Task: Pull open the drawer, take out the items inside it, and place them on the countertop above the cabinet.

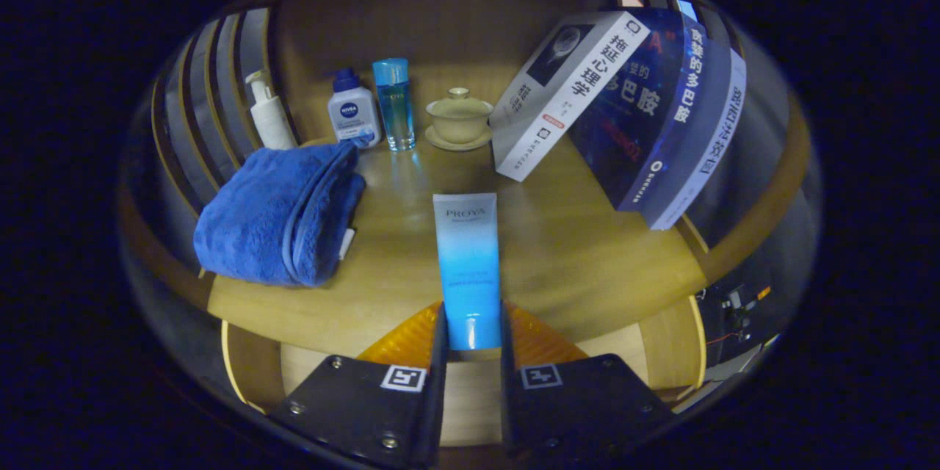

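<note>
one blue tube (467, 264) sits clamped at its cap end between both fingers of the gripper (470, 338), its long axis running straight ahead. relative to the tube, the countertop (573, 250) lies directly beneath and the folded towel (279, 213) just left.
</note>
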Demonstrator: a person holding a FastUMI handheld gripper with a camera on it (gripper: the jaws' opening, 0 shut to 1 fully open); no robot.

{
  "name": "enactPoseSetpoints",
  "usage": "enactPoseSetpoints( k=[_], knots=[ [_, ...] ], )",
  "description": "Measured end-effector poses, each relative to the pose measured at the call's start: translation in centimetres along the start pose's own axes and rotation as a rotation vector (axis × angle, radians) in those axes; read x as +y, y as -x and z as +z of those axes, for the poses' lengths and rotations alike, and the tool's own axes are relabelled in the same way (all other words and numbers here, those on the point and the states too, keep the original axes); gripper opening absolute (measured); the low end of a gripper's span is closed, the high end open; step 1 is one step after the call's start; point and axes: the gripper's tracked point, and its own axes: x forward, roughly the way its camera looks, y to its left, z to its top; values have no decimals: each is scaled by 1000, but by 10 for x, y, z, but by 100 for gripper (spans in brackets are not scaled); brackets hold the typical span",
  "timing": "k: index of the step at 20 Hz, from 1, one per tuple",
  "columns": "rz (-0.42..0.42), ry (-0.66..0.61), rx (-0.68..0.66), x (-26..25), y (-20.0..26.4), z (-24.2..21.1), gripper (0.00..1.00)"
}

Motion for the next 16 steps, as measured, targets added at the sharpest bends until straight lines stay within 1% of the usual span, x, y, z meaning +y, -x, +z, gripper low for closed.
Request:
enactPoseSetpoints(
  k=[2, 3, 5, 7, 8, 9, 12, 16],
  knots=[
    [16, 3, -16, 2, -3, 3, 34],
    [18, 6, -26, 2, -2, 4, 38],
    [12, 21, -64, 0, 5, 6, 40],
    [19, 41, -111, 3, 15, 6, 49],
    [25, 46, -148, 4, 23, 6, 57],
    [35, 44, -188, 6, 32, 5, 57],
    [54, 13, -297, 7, 64, -11, 73],
    [35, -28, -400, -1, 103, -41, 73]
  ],
)
